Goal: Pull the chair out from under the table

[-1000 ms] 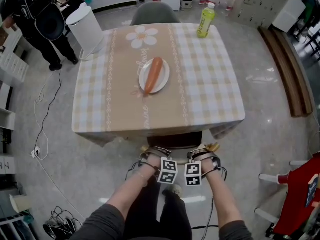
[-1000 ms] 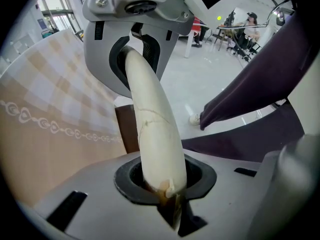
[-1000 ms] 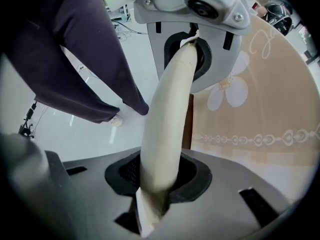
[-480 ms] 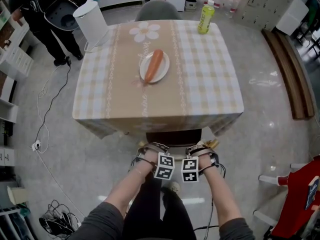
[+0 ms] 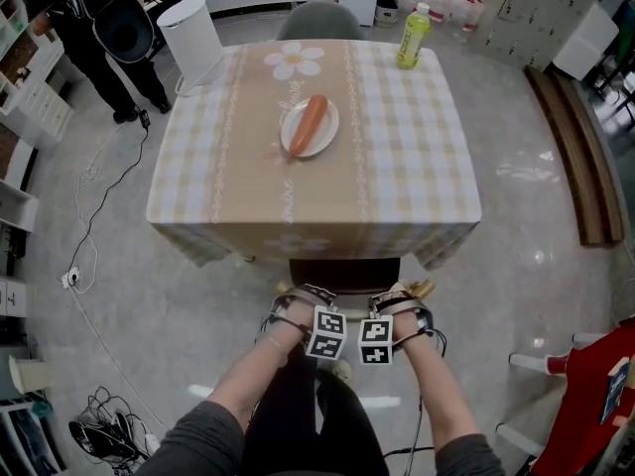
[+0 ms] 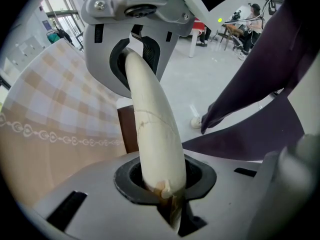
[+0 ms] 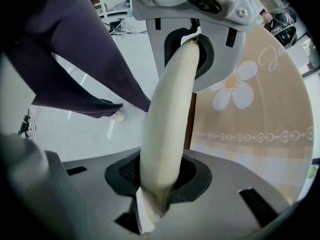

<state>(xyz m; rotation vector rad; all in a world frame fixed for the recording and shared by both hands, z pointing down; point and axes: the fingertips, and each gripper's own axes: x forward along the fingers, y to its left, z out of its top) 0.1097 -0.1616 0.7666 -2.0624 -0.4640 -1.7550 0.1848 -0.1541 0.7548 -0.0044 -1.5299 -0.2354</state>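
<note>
The chair stands at the table's near side, its dark seat (image 5: pixel 344 273) partly under the checked tablecloth (image 5: pixel 397 167). Its cream top rail (image 5: pixel 349 311) runs between my two grippers. My left gripper (image 5: pixel 296 307) is shut on the rail's left part, which fills the space between its jaws in the left gripper view as a cream bar (image 6: pixel 152 124). My right gripper (image 5: pixel 403 303) is shut on the right part of the same rail (image 7: pixel 170 114). Both point straight down. The chair's legs are hidden.
On the table lie a white plate (image 5: pixel 326 139) with an orange carrot (image 5: pixel 308 123) and a green bottle (image 5: pixel 412 36). A grey chair (image 5: pixel 317 20), a white bin (image 5: pixel 193 36) and a standing person (image 5: pixel 94 38) are beyond it. Cables (image 5: pixel 109 434) lie at the left; red furniture (image 5: pixel 595 395) at the right.
Both grippers have drawn a little away from the table's edge with the chair's rail held in them. The standing person at the far left has shifted.
</note>
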